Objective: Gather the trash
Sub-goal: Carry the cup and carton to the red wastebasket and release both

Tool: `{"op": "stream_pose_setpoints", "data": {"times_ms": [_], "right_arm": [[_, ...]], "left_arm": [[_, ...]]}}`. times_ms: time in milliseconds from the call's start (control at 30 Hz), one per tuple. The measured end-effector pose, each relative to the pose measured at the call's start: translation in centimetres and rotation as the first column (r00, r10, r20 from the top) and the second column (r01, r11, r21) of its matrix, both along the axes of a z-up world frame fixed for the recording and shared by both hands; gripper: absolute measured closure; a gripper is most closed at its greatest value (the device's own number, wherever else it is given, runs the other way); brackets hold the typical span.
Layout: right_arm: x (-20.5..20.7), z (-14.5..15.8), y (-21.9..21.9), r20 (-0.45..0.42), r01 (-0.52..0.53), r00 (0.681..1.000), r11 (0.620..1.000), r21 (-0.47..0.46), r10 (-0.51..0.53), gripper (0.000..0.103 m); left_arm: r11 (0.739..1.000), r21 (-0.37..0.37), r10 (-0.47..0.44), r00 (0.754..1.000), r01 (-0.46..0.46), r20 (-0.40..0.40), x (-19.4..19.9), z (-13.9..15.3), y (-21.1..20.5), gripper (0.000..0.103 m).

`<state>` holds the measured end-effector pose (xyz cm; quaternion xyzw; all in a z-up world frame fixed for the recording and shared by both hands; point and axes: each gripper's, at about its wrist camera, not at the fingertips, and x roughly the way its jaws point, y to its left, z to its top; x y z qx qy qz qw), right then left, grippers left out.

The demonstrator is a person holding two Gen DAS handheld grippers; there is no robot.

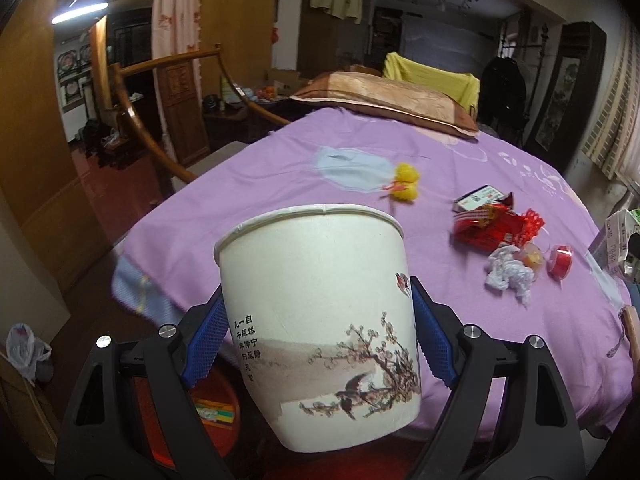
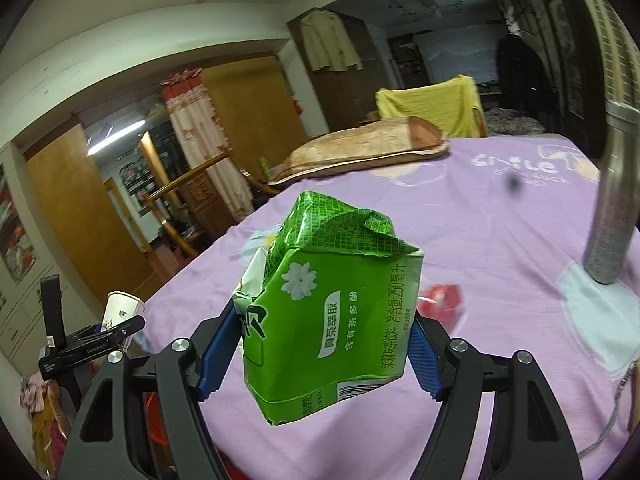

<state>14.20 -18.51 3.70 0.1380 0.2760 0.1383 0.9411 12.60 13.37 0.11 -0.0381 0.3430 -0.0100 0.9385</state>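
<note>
My left gripper [image 1: 316, 336] is shut on a white paper cup [image 1: 320, 320] printed with birds and blossom, held upright in the air before the bed's near edge. Both blue pads [image 1: 430, 336] press its sides. My right gripper [image 2: 326, 348] is shut on a crumpled green drink carton [image 2: 324, 320], lifted over the purple bedsheet [image 2: 500, 240]. In the right wrist view the left gripper [image 2: 92, 344] and its cup [image 2: 120, 312] show at the far left. More trash lies on the sheet: red wrappers [image 1: 486, 224], crumpled white paper [image 1: 508, 274], a red tape roll [image 1: 560, 260] and a yellow fluffy scrap [image 1: 406, 182].
A tan pillow [image 1: 384, 100] lies at the bed's far end, with a yellow cloth over a chair [image 1: 432, 76] behind it. A metal pole [image 2: 612, 200] stands at the right. A curved wooden rail [image 1: 136, 120] runs left of the bed. A red basin [image 1: 216, 408] sits on the floor below.
</note>
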Motion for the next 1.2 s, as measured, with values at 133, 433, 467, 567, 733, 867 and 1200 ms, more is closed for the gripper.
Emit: {"op": "stream_pose_setpoints", "data": {"times_ms": [133, 433, 467, 567, 733, 867, 1200], "right_arm": [[0.1, 0.4, 3.7, -0.001, -0.069, 0.998, 0.997, -0.028, 0.069, 0.029], [2.1, -0.5, 13.8, -0.073, -0.243, 0.969, 0.966, -0.085, 0.237, 0.029], [2.3, -0.6, 15.0, -0.082, -0.262, 0.964, 0.961, -0.090, 0.255, 0.029], [2.6, -1.0, 18.8, -0.110, -0.324, 0.944, 0.939, -0.112, 0.312, 0.029], [2.9, -2.1, 25.4, -0.165, -0.436, 0.895, 0.890, -0.136, 0.413, 0.029], [3.1, -3.4, 30.9, -0.218, -0.527, 0.842, 0.838, -0.142, 0.493, 0.029], [3.2, -7.4, 43.5, -0.341, -0.712, 0.685, 0.691, -0.126, 0.644, 0.021]], "left_arm": [[0.998, -0.024, 0.065, 0.998, -0.066, -0.021, -1.4, -1.4, 3.9, 0.022], [0.972, -0.023, 0.228, 0.960, -0.235, -0.164, -3.8, -8.7, 12.7, 0.015], [0.963, -0.001, 0.266, 0.948, -0.270, -0.174, -4.0, -9.5, 13.7, 0.009], [0.949, 0.003, 0.311, 0.934, -0.316, -0.178, -4.6, -10.3, 15.8, 0.007], [0.921, -0.015, 0.381, 0.906, -0.390, -0.182, -5.8, -11.2, 19.6, 0.007], [0.883, 0.004, 0.462, 0.868, -0.469, -0.181, -7.0, -11.8, 22.5, 0.007], [0.830, 0.006, 0.545, 0.808, -0.558, -0.222, -8.7, -13.8, 26.9, 0.007]]}}
